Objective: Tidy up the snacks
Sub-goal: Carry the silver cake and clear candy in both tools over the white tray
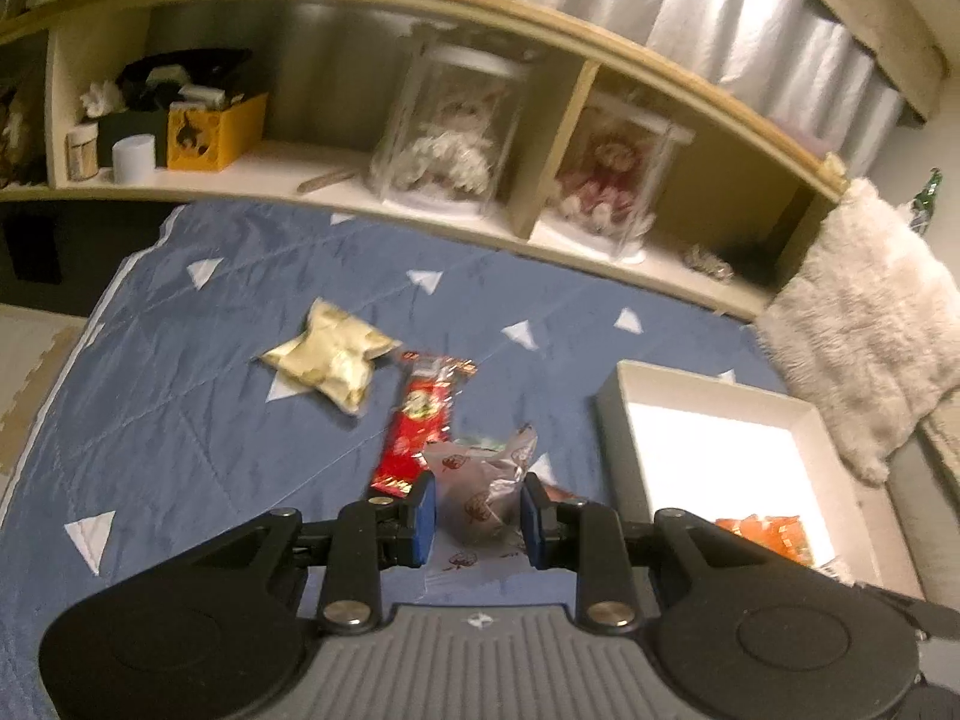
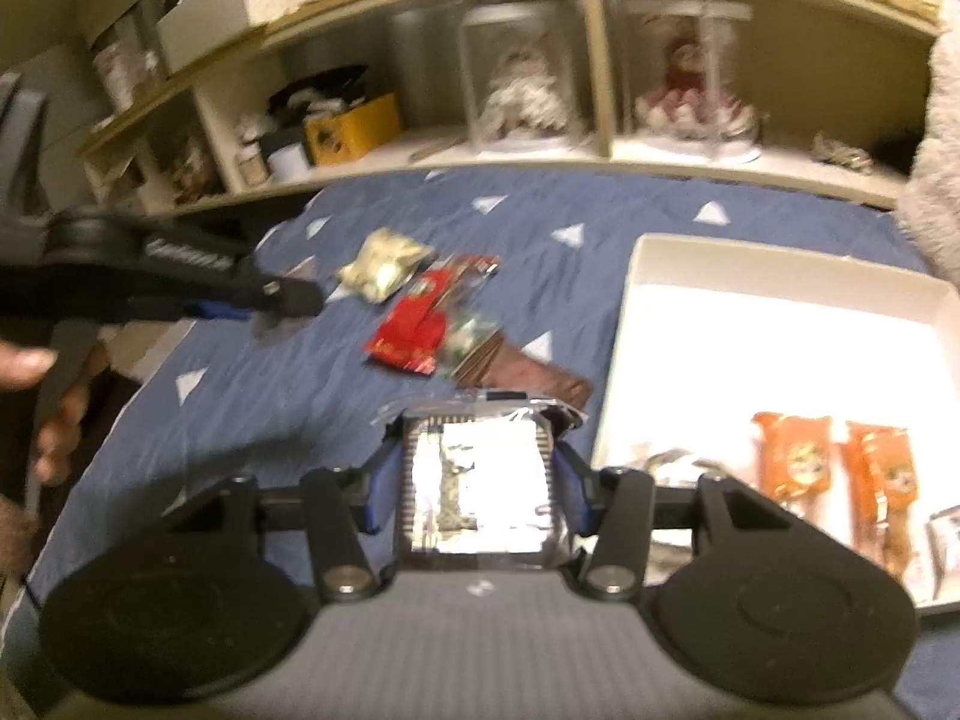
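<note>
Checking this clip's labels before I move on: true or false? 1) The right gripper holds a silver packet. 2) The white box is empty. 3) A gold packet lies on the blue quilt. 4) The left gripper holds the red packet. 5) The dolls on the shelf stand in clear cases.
1) True: the right gripper is shut on a silver packet.
2) False: the white box already holds two orange packets, plus other wrapped items near its front.
3) True: the gold packet lies on the quilt.
4) False: the left gripper has a pale crumpled packet between its fingers; the red packet lies on the quilt.
5) True: both dolls are in clear cases.
</note>
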Demonstrator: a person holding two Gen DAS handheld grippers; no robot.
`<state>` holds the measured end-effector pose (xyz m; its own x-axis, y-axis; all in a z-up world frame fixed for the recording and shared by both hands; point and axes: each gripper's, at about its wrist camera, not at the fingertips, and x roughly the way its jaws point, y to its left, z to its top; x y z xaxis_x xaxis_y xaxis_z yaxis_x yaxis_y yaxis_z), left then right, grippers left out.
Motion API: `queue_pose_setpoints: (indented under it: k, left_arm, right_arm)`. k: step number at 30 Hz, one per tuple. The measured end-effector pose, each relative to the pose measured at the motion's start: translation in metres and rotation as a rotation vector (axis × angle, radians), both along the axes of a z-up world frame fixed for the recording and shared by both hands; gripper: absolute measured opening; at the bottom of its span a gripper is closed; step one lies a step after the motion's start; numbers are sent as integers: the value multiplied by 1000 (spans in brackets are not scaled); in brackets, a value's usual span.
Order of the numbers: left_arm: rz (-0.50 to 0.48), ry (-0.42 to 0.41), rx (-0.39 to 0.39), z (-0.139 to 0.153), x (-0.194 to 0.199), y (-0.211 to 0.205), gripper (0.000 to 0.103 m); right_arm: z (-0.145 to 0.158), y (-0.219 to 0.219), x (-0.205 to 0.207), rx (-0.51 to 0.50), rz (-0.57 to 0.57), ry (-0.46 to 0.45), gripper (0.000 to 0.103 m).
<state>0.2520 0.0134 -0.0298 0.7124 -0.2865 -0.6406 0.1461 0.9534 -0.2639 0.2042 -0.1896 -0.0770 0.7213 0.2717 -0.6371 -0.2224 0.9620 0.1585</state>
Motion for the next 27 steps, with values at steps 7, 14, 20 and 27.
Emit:
queue_pose_setpoints:
  k: [7, 14, 20, 27]
  left_arm:
    - [-57, -67, -40, 22, -12, -22, 31]
    - [-97, -90, -69, 27, -10, -49, 31]
    - [-119, -77, -83, 22, 5, -74, 31]
    - [-182, -37, -89, 5, 26, -113, 31]
  right_arm:
    - [20, -27, -6, -2, -64, -55, 58]
    - [33, -74, -10, -53, -136, -90, 58]
    - [33, -128, -7, -32, -236, -114, 58]
    - [18, -180, 6, -16, -338, -106, 58]
